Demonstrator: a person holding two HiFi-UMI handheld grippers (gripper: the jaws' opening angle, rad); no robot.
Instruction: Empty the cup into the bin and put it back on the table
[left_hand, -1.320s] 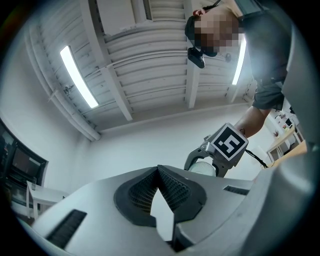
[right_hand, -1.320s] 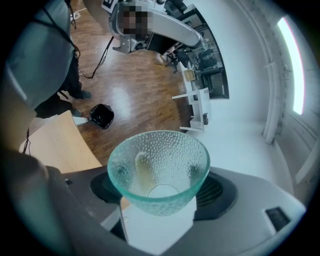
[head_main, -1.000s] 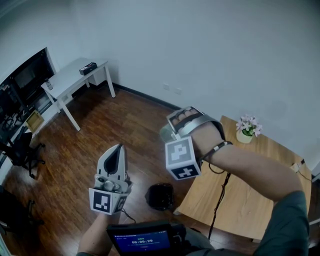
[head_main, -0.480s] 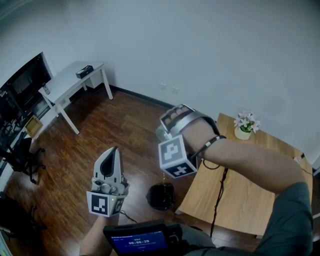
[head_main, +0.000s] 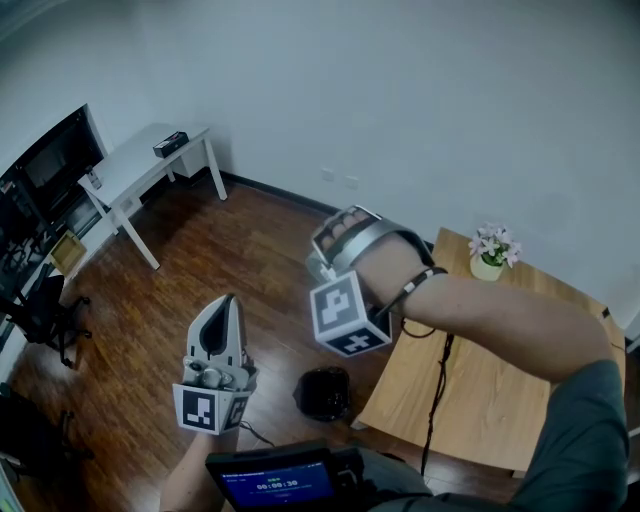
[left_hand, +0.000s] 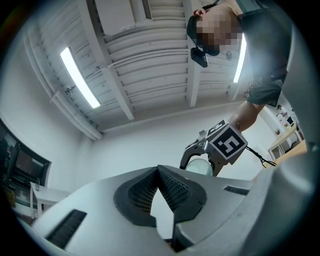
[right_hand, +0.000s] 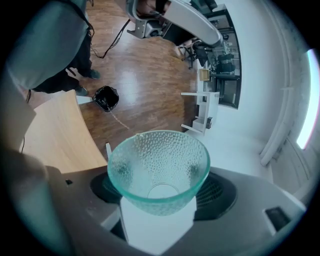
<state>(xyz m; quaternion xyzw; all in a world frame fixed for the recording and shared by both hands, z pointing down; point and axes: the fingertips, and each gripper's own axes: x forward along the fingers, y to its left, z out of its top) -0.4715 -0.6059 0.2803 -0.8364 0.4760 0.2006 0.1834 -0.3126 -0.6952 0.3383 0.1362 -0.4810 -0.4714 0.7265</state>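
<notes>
Dimpled cup (right_hand: 159, 170) interior: right gripper view

You are holding the right gripper (head_main: 330, 255) out over the floor (head_main: 250, 250), just off the left edge of the table (head_main: 500, 400), and the cup (right_hand: 159, 170) is sitting between its jaws. The bin (head_main: 322, 392) is standing on the floor below that gripper and nearer to you, just beside the table's near left corner. Your left gripper (head_main: 228, 305) is hanging left of the bin, well apart from the right one. A flower pot (head_main: 490, 268) is resting at the table's far edge. A desk (head_main: 140, 165) is standing by the far wall at the left, with a box (head_main: 168, 144) lying on its far end.
</notes>
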